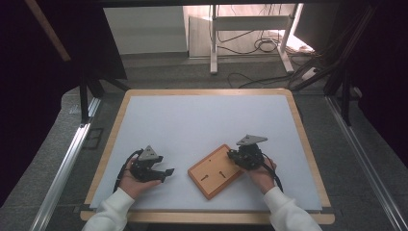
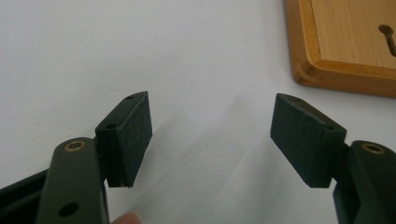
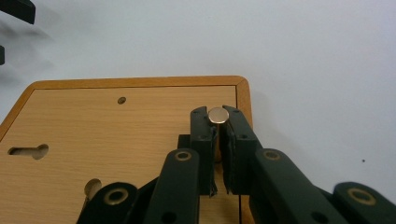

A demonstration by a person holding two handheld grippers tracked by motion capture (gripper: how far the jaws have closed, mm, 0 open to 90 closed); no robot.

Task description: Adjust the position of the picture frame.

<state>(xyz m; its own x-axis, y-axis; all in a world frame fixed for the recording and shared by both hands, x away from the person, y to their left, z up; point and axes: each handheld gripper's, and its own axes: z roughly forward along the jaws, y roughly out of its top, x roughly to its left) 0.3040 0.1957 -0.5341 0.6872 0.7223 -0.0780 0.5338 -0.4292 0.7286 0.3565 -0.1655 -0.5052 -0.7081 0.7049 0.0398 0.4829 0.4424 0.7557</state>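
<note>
The table (image 1: 202,120) carries the board (image 1: 215,171) near and right of centre, laid flat so pegs can be set. The left gripper (image 2: 211,135) is held wide open, empty, waiting alongside. The right gripper (image 3: 218,122) is clamped on a peg (image 3: 218,115) at the board's right edge.

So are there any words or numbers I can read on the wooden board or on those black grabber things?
None: no words, numbers or signs can be read anywhere.
The wooden board shows bare wood with slots and holes.
The left gripper has plain black pads.
The right gripper and the round metal peg it pinches carry no marks.
</note>
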